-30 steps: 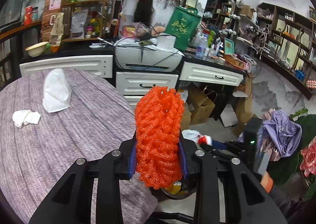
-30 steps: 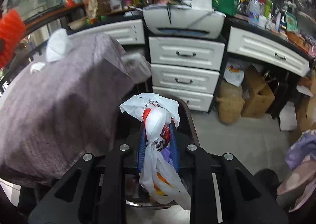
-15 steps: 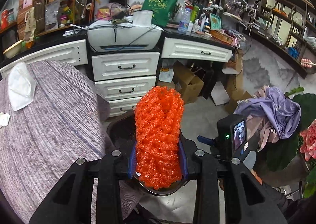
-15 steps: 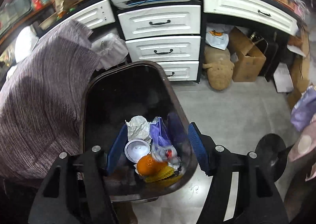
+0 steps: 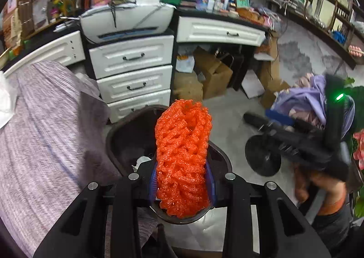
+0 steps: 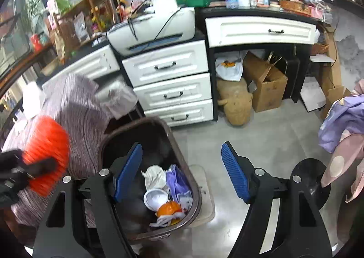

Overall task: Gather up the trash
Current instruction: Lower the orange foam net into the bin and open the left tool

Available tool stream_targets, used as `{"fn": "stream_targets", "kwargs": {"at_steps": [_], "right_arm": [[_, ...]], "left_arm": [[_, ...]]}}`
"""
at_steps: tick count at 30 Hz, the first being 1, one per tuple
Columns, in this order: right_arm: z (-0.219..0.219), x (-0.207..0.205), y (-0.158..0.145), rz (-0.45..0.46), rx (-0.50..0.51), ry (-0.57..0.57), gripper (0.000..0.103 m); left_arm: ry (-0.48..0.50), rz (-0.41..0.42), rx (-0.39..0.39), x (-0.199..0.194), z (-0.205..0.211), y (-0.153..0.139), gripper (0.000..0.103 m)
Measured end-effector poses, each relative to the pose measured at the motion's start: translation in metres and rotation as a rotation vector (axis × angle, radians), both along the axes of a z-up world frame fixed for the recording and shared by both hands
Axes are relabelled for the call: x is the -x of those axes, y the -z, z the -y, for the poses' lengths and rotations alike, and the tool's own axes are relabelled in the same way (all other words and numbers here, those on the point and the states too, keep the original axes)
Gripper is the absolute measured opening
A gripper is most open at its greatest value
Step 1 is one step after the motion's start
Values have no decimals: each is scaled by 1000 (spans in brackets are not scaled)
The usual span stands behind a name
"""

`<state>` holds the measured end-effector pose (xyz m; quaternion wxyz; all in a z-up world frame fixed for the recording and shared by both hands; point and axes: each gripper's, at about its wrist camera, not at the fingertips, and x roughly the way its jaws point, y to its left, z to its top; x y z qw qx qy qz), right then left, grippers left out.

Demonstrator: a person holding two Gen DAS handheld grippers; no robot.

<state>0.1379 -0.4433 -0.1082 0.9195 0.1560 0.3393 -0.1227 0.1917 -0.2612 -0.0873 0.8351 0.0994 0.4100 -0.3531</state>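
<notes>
Left gripper (image 5: pixel 182 187) is clenched on the orange foam-mesh fruit sleeve (image 5: pixel 183 155). The sleeve's long axis runs forward along the fingers, and its far end sticks out well past the tips.

Key relation: the dark brown plastic trash bin (image 5: pixel 118 139) sits directly below and just ahead of the left gripper, with the sleeve hanging over the bin's open mouth. A drop should land inside; judging by the overlap, little further travel is needed.

Right gripper (image 6: pixel 182 169) has nothing between its blue pads, jaws opening. It sits over the bin's right rim (image 6: pixel 182 157), beside the bin rather than centred on it. Crumpled white paper, a purple bag and orange scraps lie in the bin.

Further out: purple-grey cloth-covered counter (image 5: pixel 45 132) left of the bin, with white drawers (image 5: pixel 134 75) behind.
</notes>
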Motion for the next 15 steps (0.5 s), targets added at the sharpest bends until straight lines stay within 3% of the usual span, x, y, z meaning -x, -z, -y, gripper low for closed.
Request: {"fn": "stream_targets", "kwargs": {"at_steps": [6,15], "right_arm": [[9,8,-14,36,-5,21,74],[16,7,-10,24,-35,41,74]], "left_arm": [[34,-25,-60,-5,16,17,34],[52,-63,-143,-15,31,41,37]]}}
